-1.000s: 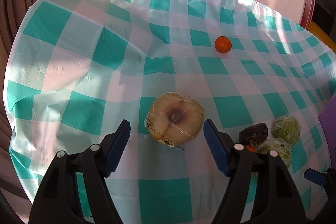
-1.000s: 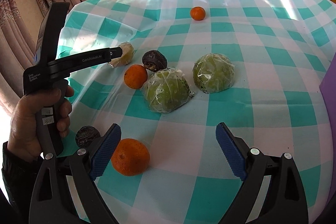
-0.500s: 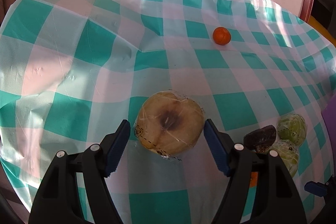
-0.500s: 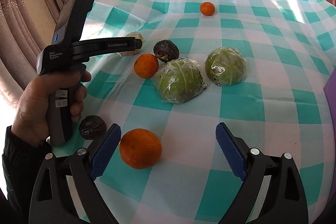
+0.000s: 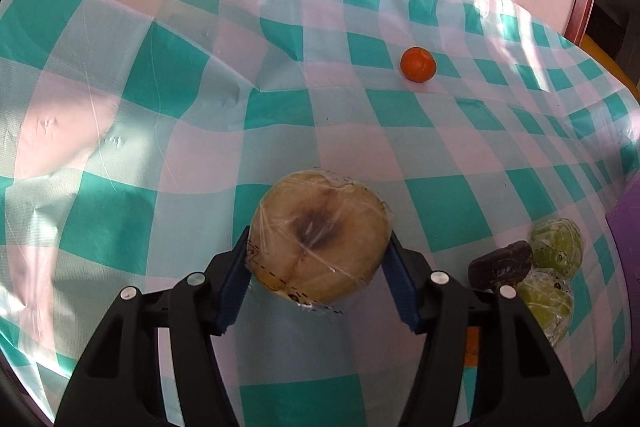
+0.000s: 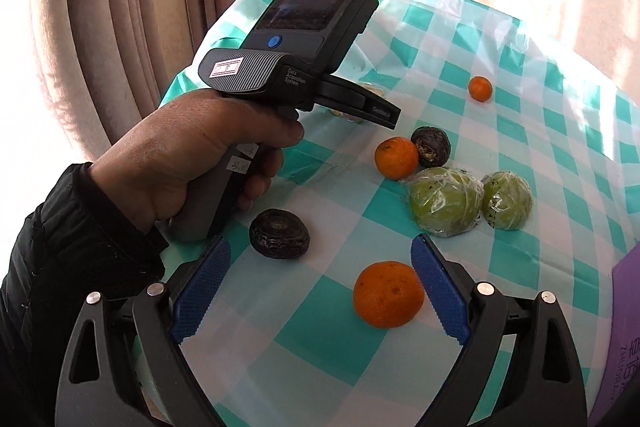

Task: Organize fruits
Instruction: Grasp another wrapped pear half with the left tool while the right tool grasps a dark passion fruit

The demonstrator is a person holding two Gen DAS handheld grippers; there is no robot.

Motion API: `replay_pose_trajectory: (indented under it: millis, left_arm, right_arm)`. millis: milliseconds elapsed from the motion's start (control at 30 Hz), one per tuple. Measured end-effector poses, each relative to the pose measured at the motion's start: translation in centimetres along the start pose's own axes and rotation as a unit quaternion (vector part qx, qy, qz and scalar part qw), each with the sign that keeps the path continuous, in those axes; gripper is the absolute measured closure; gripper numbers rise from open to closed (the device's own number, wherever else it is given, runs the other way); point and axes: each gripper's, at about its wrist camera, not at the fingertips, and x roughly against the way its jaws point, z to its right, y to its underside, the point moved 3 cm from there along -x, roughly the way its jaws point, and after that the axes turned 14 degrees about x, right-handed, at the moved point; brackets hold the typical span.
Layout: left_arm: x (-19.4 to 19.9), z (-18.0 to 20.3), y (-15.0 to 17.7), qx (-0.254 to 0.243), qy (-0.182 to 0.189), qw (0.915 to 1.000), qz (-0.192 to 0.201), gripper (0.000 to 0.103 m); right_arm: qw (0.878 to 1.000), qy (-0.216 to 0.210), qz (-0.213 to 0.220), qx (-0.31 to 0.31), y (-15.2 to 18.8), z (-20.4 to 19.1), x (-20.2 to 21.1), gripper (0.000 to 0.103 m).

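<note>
My left gripper (image 5: 319, 251) is shut on a plastic-wrapped yellow-brown apple half (image 5: 320, 239), cut face up, low over the checked tablecloth. In the right wrist view the left gripper (image 6: 360, 107) largely hides that half (image 6: 370, 89). My right gripper (image 6: 320, 287) is open and empty above the cloth; an orange (image 6: 388, 294) lies by its right finger and a dark wrinkled fruit (image 6: 279, 233) ahead of its left finger. Farther off lie another orange (image 6: 396, 157), a second dark fruit (image 6: 431, 147), two wrapped green halves (image 6: 445, 202) (image 6: 507, 201) and a small orange (image 6: 480, 88).
The round table's teal-and-white checked cloth (image 5: 160, 107) is wrinkled and drops off at its edges. A purple box (image 6: 616, 339) sits at the right edge. Curtains (image 6: 120, 7) and a window stand behind the table's far left side. The small orange (image 5: 418, 64) sits alone far out.
My left gripper moved forward around the wrapped apple half and closed on it. My right gripper swung left, bringing the hand and the near dark fruit into the centre of its view.
</note>
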Motion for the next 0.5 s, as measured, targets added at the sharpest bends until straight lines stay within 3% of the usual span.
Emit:
replay_pose_trajectory:
  millis: [300,500]
  left_arm:
    - [2.1,-1.5,-0.6,0.056,0.040,0.9974,0.023,0.042]
    - [3.8,-3.0,-1.0,0.082,0.023,0.9952,0.048,0.043]
  right_arm:
    - [0.998,-0.047,-0.033,-0.007,-1.0,0.0,-2.8,0.021]
    - [0.996,-0.059,-0.063,-0.008,-1.2,0.1,-4.7,0.037]
